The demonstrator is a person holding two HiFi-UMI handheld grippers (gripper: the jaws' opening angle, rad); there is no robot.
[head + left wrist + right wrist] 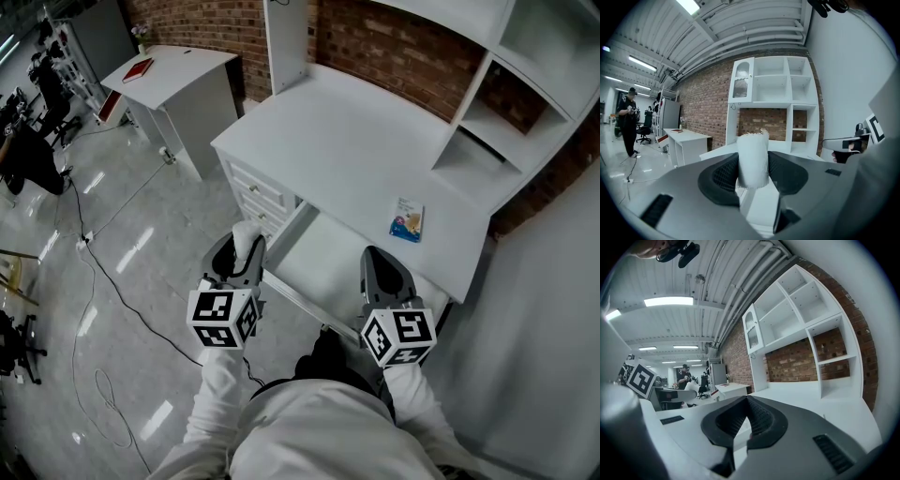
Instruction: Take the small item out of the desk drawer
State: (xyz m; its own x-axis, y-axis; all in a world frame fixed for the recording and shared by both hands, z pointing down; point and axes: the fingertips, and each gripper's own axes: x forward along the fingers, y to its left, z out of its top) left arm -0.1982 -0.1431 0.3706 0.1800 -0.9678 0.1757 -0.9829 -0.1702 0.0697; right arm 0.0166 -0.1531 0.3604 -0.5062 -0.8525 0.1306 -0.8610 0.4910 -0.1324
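Clamping an upright white roll with a frayed top between its pads, the left gripper has its jaws spread only as wide as the roll and pressing both its sides. In the head view it sits at the 9 o'clock side of the open desk drawer, whose visible floor is bare. The right gripper hangs at the drawer's 5 o'clock corner, jaw tips together with nothing between them. On the white desk, a small printed packet lies at 2 o'clock from the drawer. A side table with a red book stands at 11 o'clock.
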